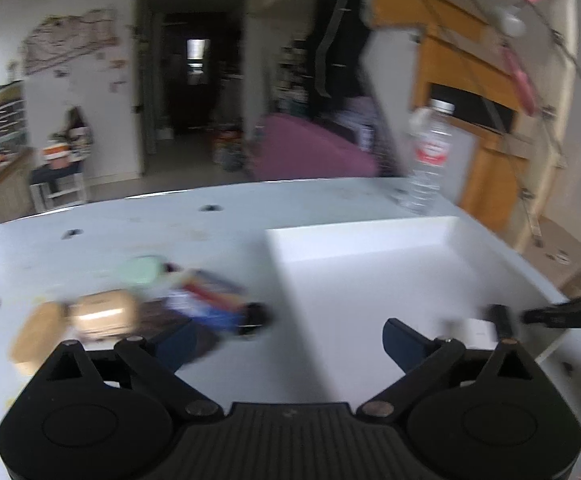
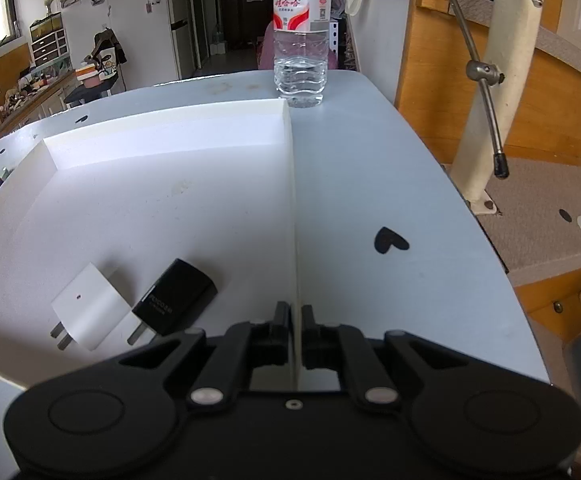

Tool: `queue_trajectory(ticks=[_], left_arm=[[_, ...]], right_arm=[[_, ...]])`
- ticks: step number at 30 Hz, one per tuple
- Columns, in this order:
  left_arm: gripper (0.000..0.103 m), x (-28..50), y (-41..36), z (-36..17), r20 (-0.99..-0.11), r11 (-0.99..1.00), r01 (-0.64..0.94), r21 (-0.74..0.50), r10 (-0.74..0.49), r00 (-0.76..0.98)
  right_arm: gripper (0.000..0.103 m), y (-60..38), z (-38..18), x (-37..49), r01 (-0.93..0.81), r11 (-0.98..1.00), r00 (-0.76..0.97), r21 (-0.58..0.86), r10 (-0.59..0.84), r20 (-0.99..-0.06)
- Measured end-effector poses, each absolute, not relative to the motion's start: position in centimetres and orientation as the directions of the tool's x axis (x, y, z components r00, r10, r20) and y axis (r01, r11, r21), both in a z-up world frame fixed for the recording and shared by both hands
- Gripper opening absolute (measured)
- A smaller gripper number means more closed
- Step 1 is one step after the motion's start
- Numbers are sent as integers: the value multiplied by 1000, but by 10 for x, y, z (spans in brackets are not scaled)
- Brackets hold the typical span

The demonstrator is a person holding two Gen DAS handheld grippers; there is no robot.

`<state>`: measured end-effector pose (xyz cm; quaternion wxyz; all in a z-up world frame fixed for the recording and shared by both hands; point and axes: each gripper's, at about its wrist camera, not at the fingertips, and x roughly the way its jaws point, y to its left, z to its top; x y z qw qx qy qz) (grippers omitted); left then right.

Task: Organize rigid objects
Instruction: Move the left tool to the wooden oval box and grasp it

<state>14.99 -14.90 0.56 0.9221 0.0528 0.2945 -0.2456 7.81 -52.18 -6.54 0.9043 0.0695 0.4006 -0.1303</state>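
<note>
My right gripper (image 2: pixel 296 312) is clamped on the white tray's (image 2: pixel 292 184) right wall; the black charger (image 2: pixel 176 298) and white charger (image 2: pixel 86 300) lie just left of it. My left gripper (image 1: pixel 286 340) gapes empty.

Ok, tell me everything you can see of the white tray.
The white tray is a shallow, rectangular, matte box with low upright walls, foam or plastic by its look. It lies flat on the pale table, a water bottle standing just past its far corner. Inside, near the front, lie a white charger and a black charger, side by side, prongs toward the camera. The right gripper is shut on its thin right wall. The rest of the floor is bare, with faint smudges.
</note>
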Motion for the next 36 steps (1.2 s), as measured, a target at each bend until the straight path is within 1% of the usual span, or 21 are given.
queue_trajectory(ticks=[2,3,5,10,12,16,19,21,24,29,31,33,36], left_arm=[[100,156,-129,7,-567,897,440,-45,-385,728],[102,159,-118,8,-566,908,416,-49,-368,738],[103,165,-99,8,-560,926,373,-53,-337,757],[103,188,-58,-4,-584,968,249,-10,-209,785],[103,198,-45,-13,-600,979,204,24,-149,786],[103,220,-21,-34,-618,978,165,124,-54,784],[103,240,0,-46,-635,983,146,114,-41,771],[100,251,8,-53,-648,983,154,96,-56,760],[93,267,11,-58,-652,981,163,101,-58,756],[93,288,1,-62,-655,972,199,126,-69,753],[90,295,-5,-65,-656,966,219,135,-78,750],[78,299,-12,-68,-662,960,234,153,-76,745],[72,304,-19,-73,-677,955,243,172,-64,734]], right_arm=[[6,-522,-66,78,290,957,645,20,-180,-743],[6,-522,-65,78,291,957,645,20,-180,-743],[6,-522,-66,78,292,956,646,22,-180,-742],[6,-522,-66,78,288,958,646,18,-180,-741],[6,-522,-65,78,286,958,646,17,-180,-742],[6,-521,-65,78,285,958,647,18,-179,-741],[6,-522,-65,78,285,958,648,19,-178,-740],[6,-522,-65,78,285,958,648,18,-179,-741],[6,-523,-65,77,284,959,648,19,-177,-741],[5,-523,-64,78,285,958,649,29,-171,-741],[5,-523,-64,78,284,958,648,30,-169,-743],[5,-523,-64,78,283,959,646,27,-170,-745],[5,-522,-64,78,283,959,644,25,-171,-746]])
